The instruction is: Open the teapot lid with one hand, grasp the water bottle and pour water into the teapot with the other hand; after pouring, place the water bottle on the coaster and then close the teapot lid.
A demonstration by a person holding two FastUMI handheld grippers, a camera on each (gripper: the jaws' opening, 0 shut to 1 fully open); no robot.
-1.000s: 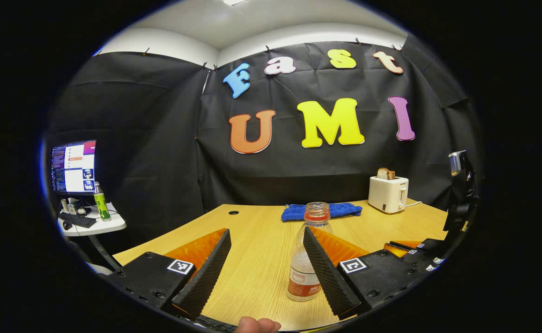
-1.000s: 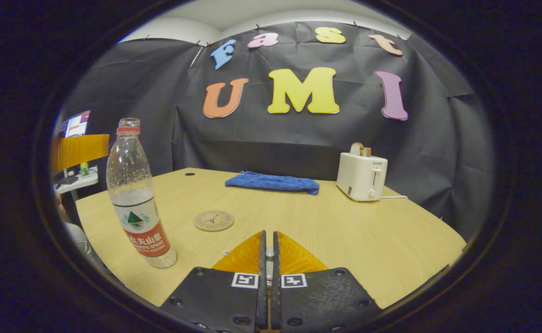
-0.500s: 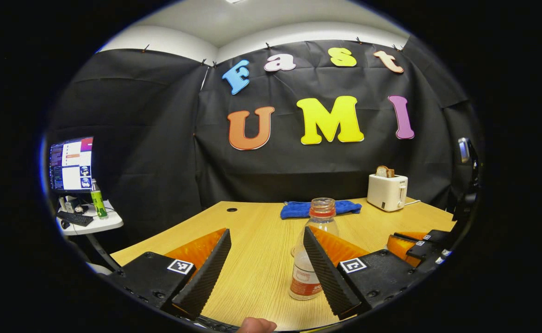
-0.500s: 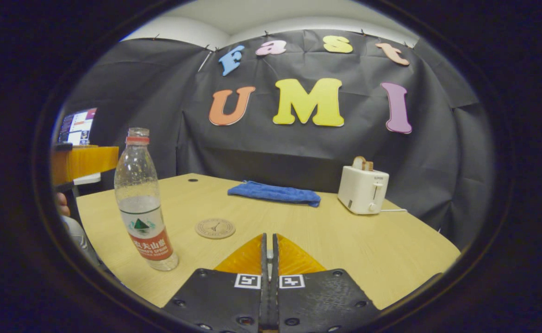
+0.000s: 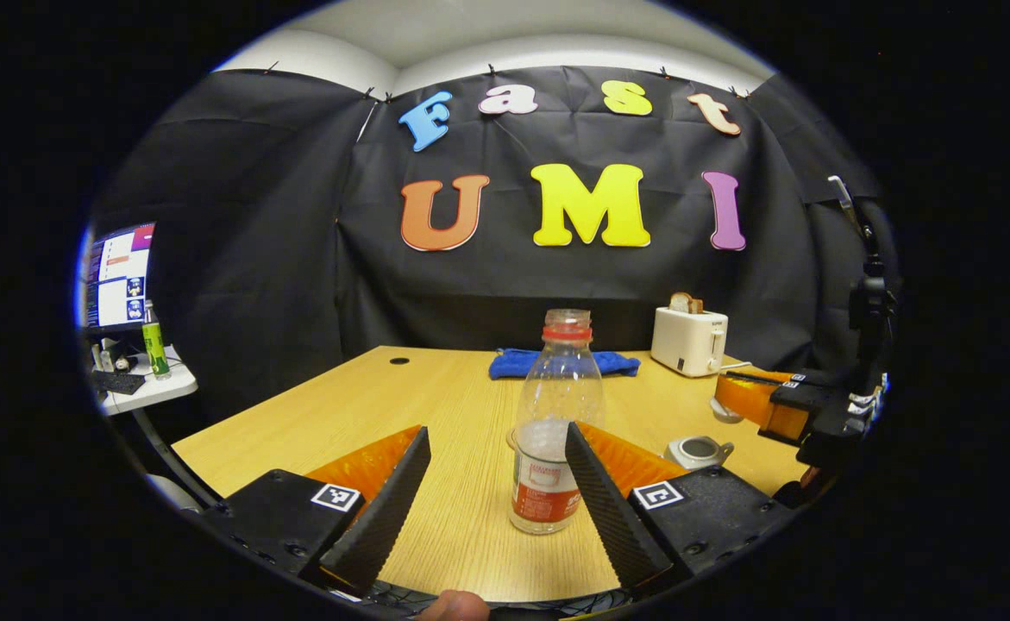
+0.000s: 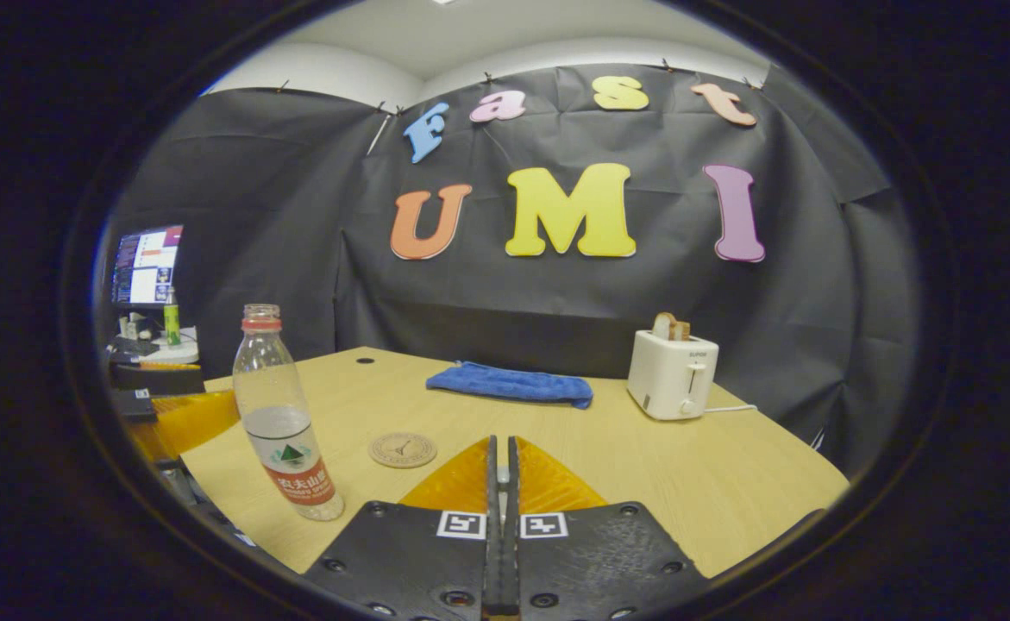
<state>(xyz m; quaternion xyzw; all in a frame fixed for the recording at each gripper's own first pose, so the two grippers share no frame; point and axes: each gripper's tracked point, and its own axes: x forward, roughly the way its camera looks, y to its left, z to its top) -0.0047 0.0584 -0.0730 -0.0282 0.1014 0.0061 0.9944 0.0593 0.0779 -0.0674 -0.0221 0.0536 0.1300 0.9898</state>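
Your right gripper, fingers pressed together on something pale, rose clear of the teapot, so its lid appeared lifted. Your left gripper, spread wide, drew back; the water bottle stood ungrasped beyond its fingertips, near the coaster.

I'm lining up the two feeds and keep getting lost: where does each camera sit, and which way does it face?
Left gripper view: rides the left gripper, facing across the table at the water bottle between its open fingers; a fingertip shows below.
Right gripper view: rides the right gripper, fingers shut on a small pale thing, facing the coaster.
Shared: bottle, blue cloth, toaster.
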